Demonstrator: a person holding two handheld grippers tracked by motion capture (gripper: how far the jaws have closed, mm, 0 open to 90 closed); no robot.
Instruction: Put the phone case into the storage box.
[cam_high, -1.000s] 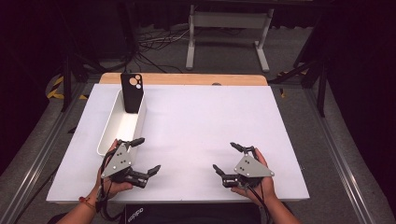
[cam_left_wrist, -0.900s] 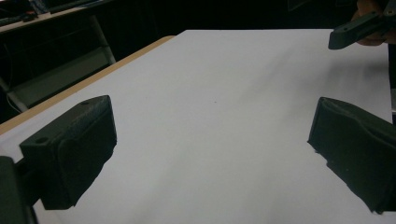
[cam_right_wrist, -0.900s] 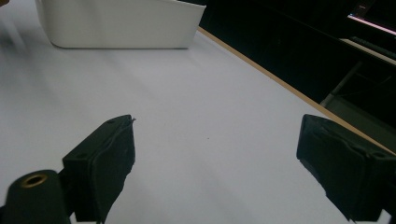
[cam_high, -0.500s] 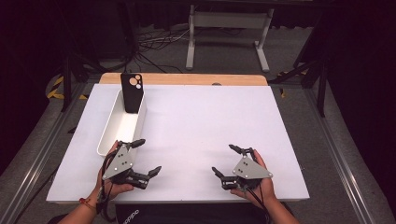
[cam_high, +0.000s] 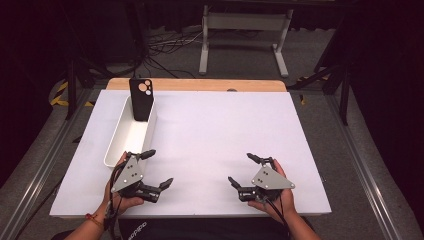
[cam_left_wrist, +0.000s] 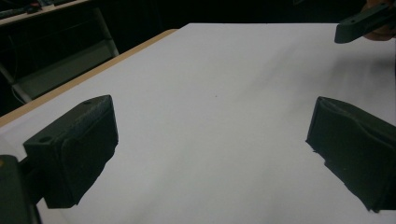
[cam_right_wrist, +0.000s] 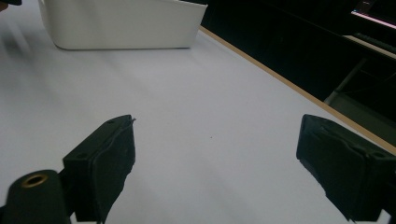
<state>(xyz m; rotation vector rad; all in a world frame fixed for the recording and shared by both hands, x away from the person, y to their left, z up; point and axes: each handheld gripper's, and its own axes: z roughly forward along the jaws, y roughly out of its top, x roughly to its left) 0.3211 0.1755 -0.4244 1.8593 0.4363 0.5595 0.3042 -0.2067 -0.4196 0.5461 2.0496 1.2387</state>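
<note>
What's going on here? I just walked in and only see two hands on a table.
A person holds a gripper in each hand over the near edge of a white table. The left gripper and the right gripper both have their jaws wide open and hold nothing. A long white bin lies just beyond the left gripper, with a black phone case standing upright at its far end. Nothing has been picked up.

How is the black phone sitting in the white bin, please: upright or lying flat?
Upright: the black phone stands on end at the far end of the white bin, its top rising above the rim.
</note>
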